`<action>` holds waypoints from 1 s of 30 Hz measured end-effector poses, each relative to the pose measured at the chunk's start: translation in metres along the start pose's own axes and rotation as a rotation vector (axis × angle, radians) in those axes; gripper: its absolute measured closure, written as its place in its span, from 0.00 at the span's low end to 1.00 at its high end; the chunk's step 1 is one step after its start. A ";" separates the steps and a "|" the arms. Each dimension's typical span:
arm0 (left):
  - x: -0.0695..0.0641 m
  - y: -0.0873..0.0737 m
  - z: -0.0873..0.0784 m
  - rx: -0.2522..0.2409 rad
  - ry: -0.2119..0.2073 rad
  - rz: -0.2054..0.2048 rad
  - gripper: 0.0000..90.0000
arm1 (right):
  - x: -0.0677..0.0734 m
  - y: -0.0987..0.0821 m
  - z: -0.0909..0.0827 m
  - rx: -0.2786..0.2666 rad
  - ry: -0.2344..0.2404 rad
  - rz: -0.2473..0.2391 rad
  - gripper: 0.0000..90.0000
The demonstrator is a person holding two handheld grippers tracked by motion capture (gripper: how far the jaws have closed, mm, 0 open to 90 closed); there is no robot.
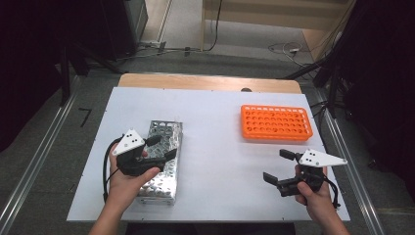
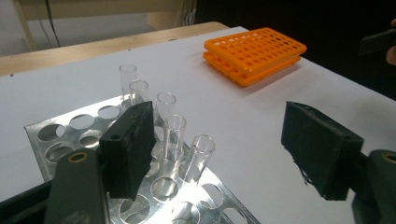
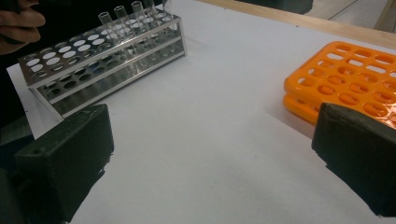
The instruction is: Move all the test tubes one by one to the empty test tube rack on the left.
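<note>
**Tubes parked in the metal rack, both grippers empty**

Using the metal rack as the landmark, going left to right. The left gripper hangs right over the rack's near half, jaws spread wide with nothing between them. In the left gripper view one pad sits just beside the row of glass tubes without pressing on any. My guess is it's spread like that so it can clear the tube tops.

The tubes are the thing being worked here: five clear, open-topped glass tubes standing in the rack's holes in a line along one edge, leaning a touch since the holes are roomy. The rack itself is shiny perforated sheet metal in tiers, most holes unfilled.

Right of the rack there's a bare stretch of the white table, then the orange rack, well apart and farther back, flat plastic, with no tubes that I can see.

The right gripper sits well off to the right of the metal rack, nearer the table's front edge, jaws also wide and holding nothing. Looks like it's just waiting out of the way.
</note>
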State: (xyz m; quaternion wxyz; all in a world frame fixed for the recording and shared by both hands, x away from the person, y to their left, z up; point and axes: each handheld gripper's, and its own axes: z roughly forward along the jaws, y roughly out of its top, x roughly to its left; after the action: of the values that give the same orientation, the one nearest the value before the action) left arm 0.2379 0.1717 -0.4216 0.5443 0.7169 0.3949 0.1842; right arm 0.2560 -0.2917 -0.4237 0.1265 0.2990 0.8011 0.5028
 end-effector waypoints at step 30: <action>0.042 -0.043 -0.049 -0.059 0.014 -0.018 0.00 | -0.057 -0.033 -0.016 -0.046 -0.136 0.071 0.00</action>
State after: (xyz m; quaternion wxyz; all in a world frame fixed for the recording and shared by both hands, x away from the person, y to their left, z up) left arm 0.2144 0.2389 -0.4520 0.5641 0.6957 0.3995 0.1956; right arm 0.2813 -0.3488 -0.4512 0.1698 0.3576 0.7679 0.5037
